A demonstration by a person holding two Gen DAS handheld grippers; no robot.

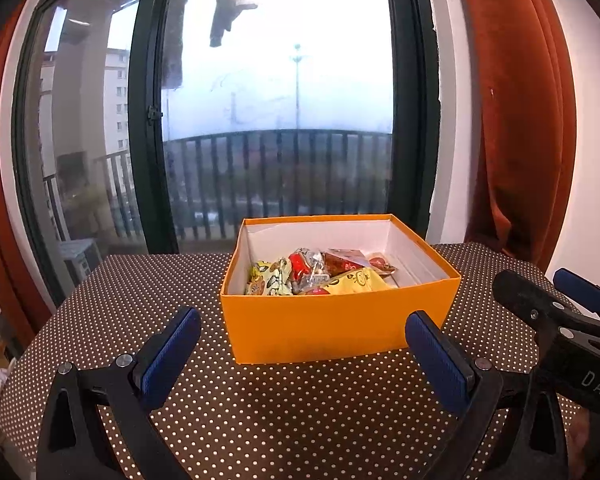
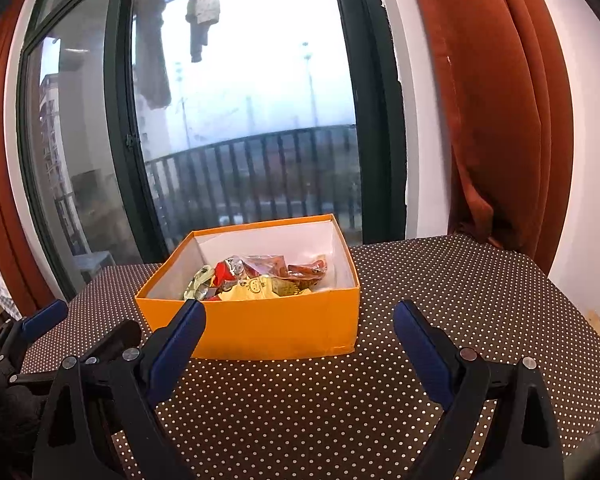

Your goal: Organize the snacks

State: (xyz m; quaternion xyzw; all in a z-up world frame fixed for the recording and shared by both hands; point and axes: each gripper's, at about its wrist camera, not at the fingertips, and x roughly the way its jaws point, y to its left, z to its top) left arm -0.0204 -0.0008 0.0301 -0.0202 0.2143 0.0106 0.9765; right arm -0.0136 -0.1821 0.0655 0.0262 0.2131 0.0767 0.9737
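Observation:
An orange open box [image 1: 332, 328] with a white inside stands on the dotted table. It holds several snack packets [image 1: 324, 274], yellow, red and brown. The box also shows in the right wrist view [image 2: 260, 332], with the same snack packets [image 2: 260, 276] inside. My left gripper [image 1: 304, 344] is open and empty, just in front of the box. My right gripper [image 2: 300, 332] is open and empty, also in front of the box. The right gripper shows at the right edge of the left wrist view [image 1: 556, 304]. The left gripper shows at the left edge of the right wrist view [image 2: 44, 316].
The table has a brown cloth with white dots [image 1: 260, 420]. A large window with a black frame [image 1: 148, 120] is behind the table. Rust-red curtains [image 1: 516, 120] hang at the right. The wall is close behind the table's far edge.

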